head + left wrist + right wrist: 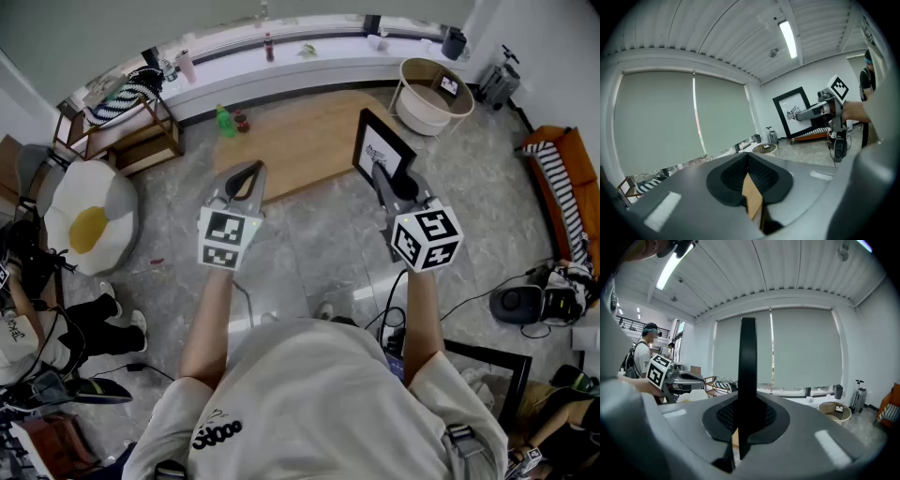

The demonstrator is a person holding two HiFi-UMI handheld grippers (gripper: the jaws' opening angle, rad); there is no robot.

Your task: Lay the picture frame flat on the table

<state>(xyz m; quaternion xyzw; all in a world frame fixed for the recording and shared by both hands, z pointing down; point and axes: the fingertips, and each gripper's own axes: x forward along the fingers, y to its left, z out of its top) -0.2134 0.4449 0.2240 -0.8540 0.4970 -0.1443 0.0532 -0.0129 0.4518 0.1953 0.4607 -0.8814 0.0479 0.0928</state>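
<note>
My right gripper (384,178) clamps the upright picture frame (375,143) at upper right; my left gripper (251,174) is closed on nothing.

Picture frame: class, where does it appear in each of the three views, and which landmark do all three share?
Head view: picture frame, upper right of centre.
Left gripper view: right of centre.
Right gripper view: centre, edge-on between the jaws.
Shared landmark: round white basket.

We see the frame (376,145) with a smooth black rim round a white, paper-like print. The table (300,141) is pale matt wood. The floor (319,234) looks like polished grey stone, the egg cushion (89,225) like soft cloth.
</note>
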